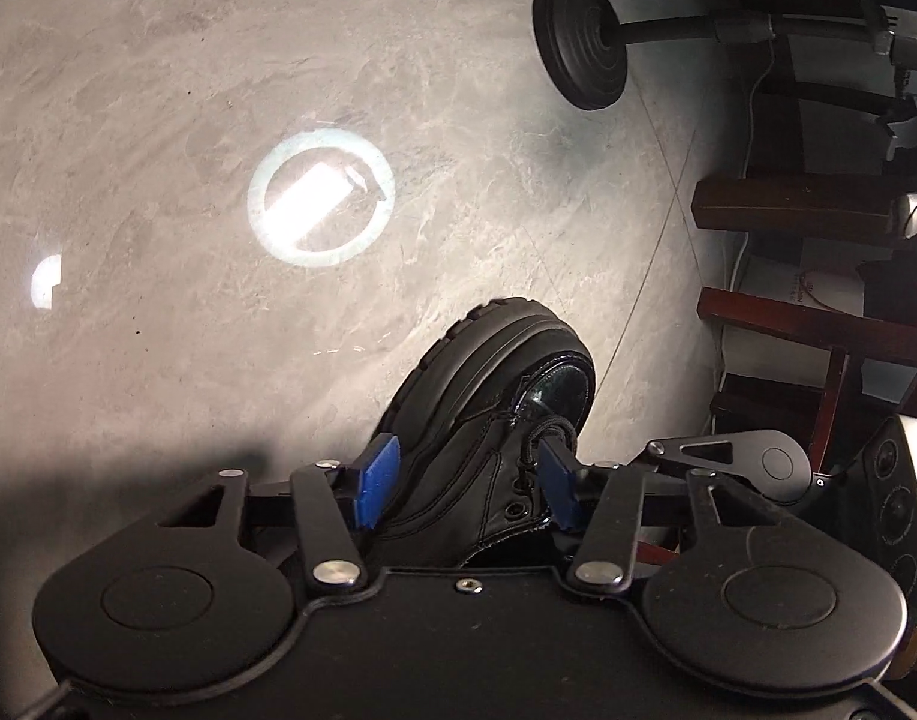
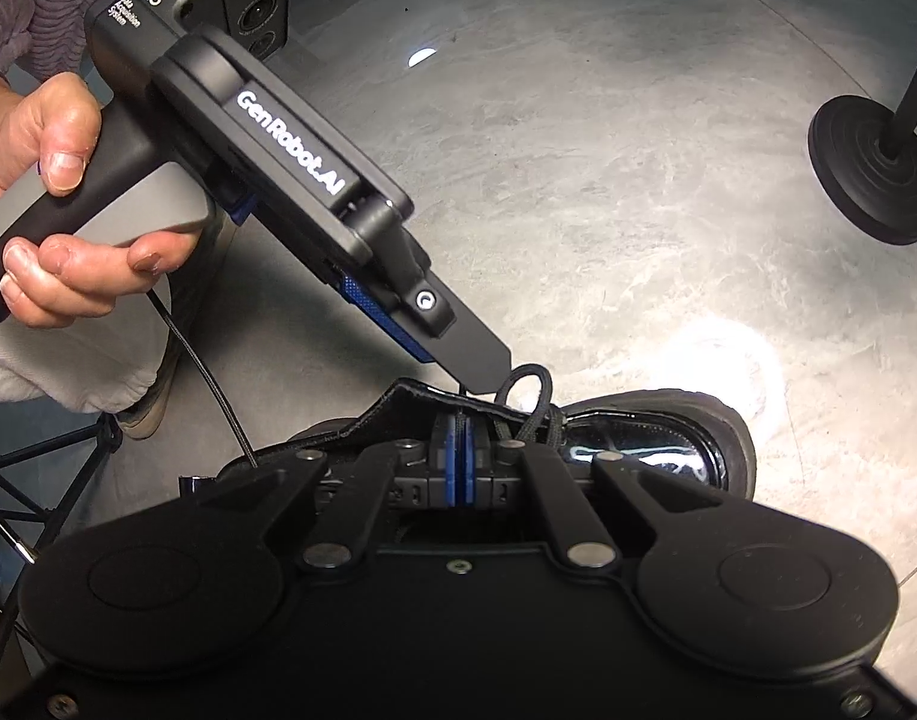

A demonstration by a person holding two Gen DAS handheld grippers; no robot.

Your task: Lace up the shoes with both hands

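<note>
A black lace-up boot (image 1: 458,408) stands on the grey floor, its glossy toe (image 2: 668,444) pointing away. In the left wrist view my left gripper (image 1: 470,447) hovers open just above the boot; its blue pads (image 1: 377,480) stand apart on either side of the boot's eyelet flap. The black lace (image 1: 551,426) bunches right at the tip of the right-hand pad. In the right wrist view a hand (image 2: 44,180) holds the left gripper (image 2: 488,372), whose tip sits by a raised lace loop (image 2: 530,384). My right gripper (image 2: 458,420) is shut over the boot's tongue; whether it pinches lace is hidden.
A black round stand base (image 1: 581,39) (image 2: 878,168) sits on the floor beyond the boot. Dark wooden furniture legs (image 1: 818,324) line one side. A thin black cable (image 2: 206,378) trails from the left gripper, near the person's own shoe (image 2: 146,414).
</note>
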